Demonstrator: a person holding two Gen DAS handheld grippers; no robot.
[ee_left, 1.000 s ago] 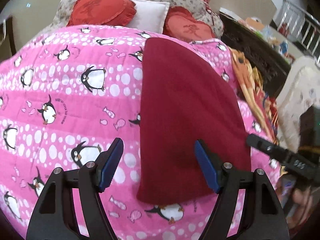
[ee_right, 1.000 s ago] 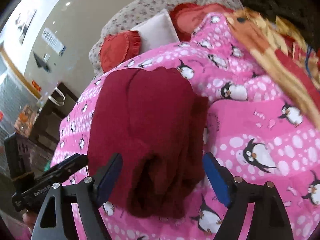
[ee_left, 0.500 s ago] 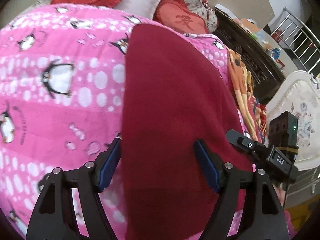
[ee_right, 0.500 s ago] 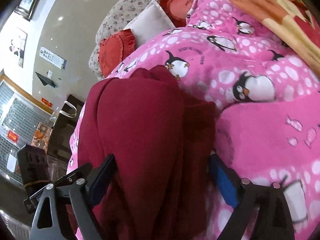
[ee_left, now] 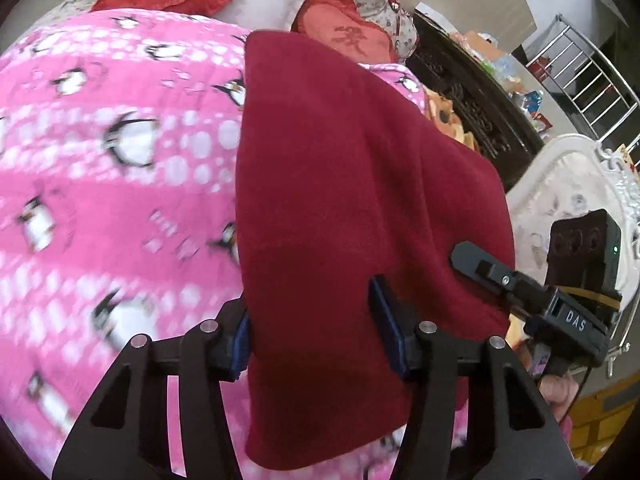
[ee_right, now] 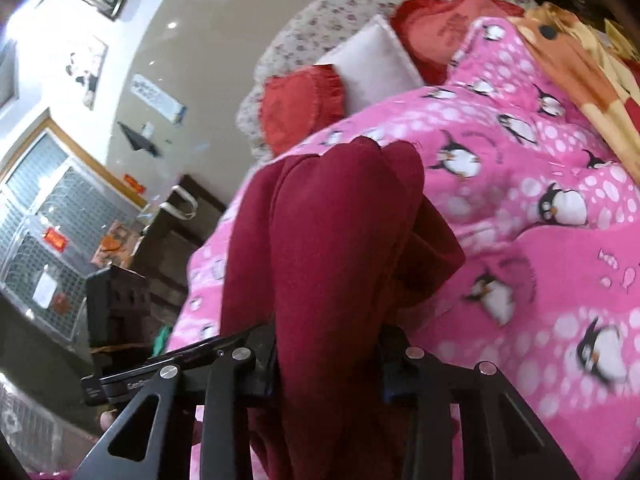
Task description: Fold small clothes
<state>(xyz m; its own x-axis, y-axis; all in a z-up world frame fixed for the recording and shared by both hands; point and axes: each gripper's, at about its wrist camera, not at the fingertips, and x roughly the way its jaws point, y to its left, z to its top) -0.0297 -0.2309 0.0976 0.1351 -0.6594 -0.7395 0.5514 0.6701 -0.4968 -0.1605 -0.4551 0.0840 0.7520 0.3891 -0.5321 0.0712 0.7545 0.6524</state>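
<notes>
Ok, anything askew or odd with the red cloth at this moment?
The dark red garment is bunched into uneven ridges at its far end on the pink penguin blanket, not flat. In the left wrist view its surface looks smoother. No damage is visible.

A dark red fleece garment (ee_left: 340, 208) lies folded lengthwise, bunched at one end, on pink bedding.

Left hand-held gripper (ee_left: 316, 328): matte black angular arms with cut-out slots, silver round screw heads, blue pads on the fingers (ee_left: 386, 330). Right hand-held gripper (ee_right: 326, 360): same black frame and silver screws; its housing in the left view bears white lettering "DAS" and a small green light.
</notes>
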